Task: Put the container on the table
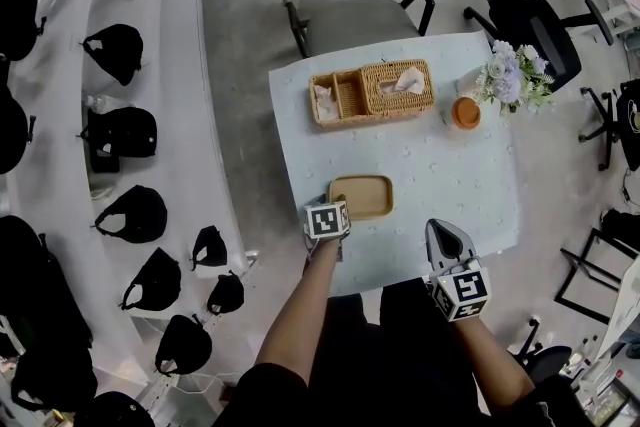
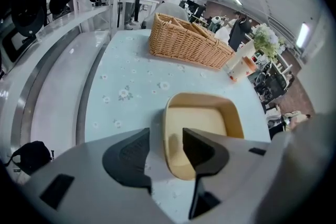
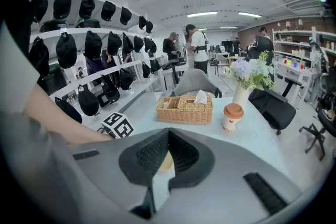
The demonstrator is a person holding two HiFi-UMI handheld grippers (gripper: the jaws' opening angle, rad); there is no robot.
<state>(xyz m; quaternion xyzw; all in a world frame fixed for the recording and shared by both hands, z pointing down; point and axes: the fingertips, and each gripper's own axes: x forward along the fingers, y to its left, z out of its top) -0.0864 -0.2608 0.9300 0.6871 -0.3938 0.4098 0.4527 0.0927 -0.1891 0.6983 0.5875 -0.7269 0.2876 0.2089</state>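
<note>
Container sits flat on counter; your L tongs stand parted astride its near rim w/o gripping, R tongs closed & empty, so lift L straight up lest a jaw drag it.

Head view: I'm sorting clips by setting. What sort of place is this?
Probably an open-plan office or lab. Black office chairs stand beside the table, long white shelves line one side, and people stand in the background under strip lights.
</note>
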